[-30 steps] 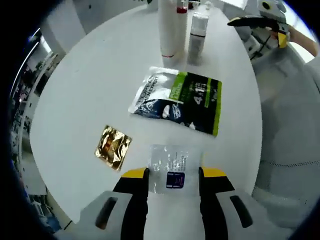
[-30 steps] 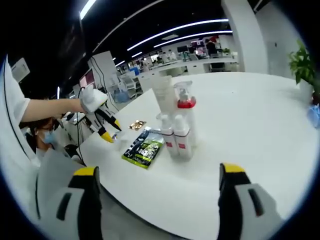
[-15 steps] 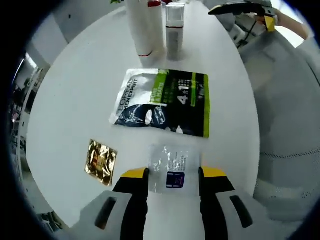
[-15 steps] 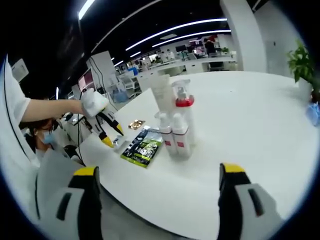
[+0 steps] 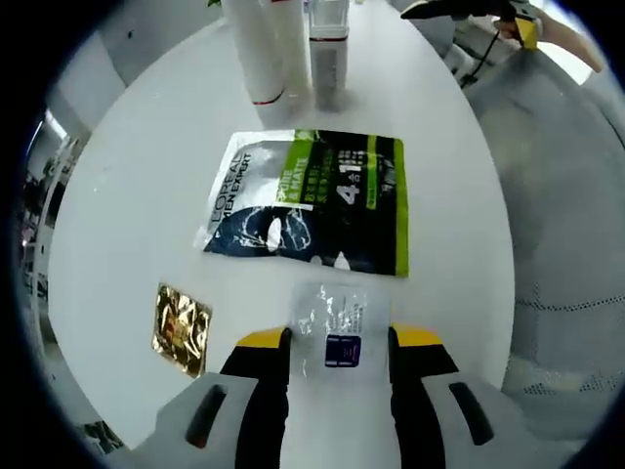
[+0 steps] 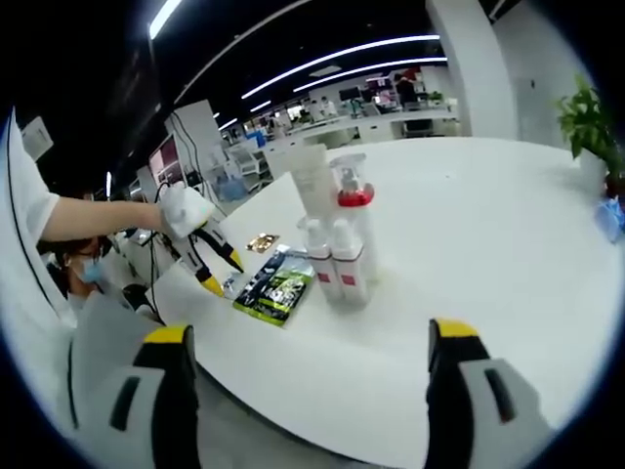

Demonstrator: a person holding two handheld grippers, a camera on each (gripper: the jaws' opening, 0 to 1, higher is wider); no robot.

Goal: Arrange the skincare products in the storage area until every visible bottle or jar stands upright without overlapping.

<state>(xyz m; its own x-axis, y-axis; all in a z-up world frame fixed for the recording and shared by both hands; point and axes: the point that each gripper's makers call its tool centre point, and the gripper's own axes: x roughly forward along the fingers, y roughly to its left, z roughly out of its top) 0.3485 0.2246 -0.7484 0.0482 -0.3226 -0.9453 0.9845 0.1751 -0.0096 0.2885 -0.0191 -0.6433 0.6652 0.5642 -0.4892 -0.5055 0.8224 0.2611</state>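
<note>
Between your left gripper's yellow-tipped jaws lies a small clear plastic sachet with a dark purple label; the jaws are closed against its two side edges, so you are clamped on it, right at the near edge of the round white table. Just to its left, apart from it, a crinkled gold foil sachet lies flat. Just beyond the clear sachet lies a flat black, white and green face-mask pouch, its near edge close to the sachet's far edge. Farther on, at the top of the left gripper view, a tall white tube with a red band and a white bottle stand upright side by side, their tops cut off by the view.

From your right gripper, whose jaws stand wide apart with nothing between them, well short of the table edge, you see that upright cluster: two small white bottles with red labels in front, touching each other, a clear pump bottle with a red collar and a pale tall tube behind. The pouch lies left of them, and your left gripper points down at the table beside it.
</note>
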